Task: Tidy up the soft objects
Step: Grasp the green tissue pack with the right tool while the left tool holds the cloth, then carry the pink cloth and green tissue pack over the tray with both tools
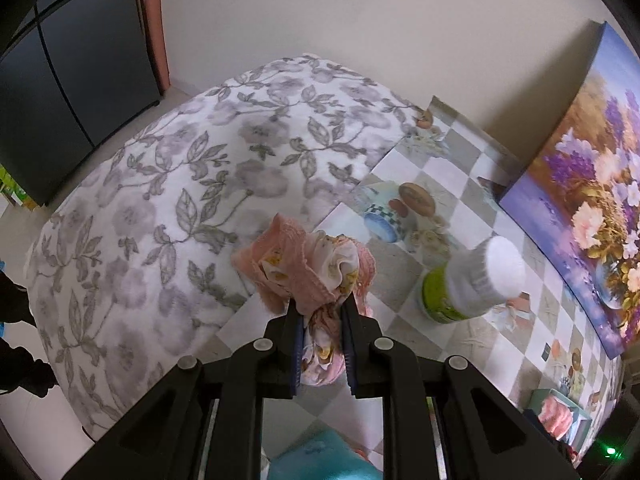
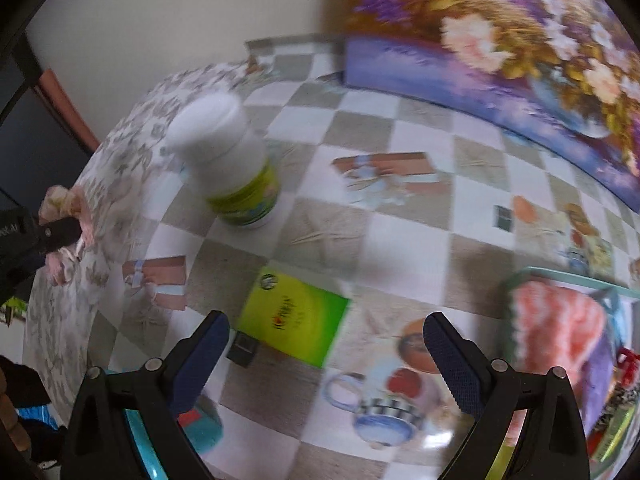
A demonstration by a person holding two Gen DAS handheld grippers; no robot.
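My left gripper (image 1: 322, 320) is shut on a crumpled pink and floral cloth (image 1: 316, 268), which bunches above and between the blue pads over the edge where the floral blanket (image 1: 160, 184) meets the checked tablecloth (image 1: 436, 184). From the right wrist view the same cloth (image 2: 64, 208) and the left gripper show at the far left. My right gripper (image 2: 326, 344) stands open with nothing between its fingers, above a green packet (image 2: 294, 326). A basket (image 2: 560, 280) with pink knitted fabric (image 2: 556, 328) sits at the right.
A white bottle with a green label (image 1: 468, 280) (image 2: 236, 168) stands on the tablecloth. A flower painting (image 1: 592, 168) (image 2: 520, 40) leans on the wall at the back. A dark cabinet (image 1: 60, 80) is at the left. Something teal (image 1: 316, 456) lies below the left gripper.
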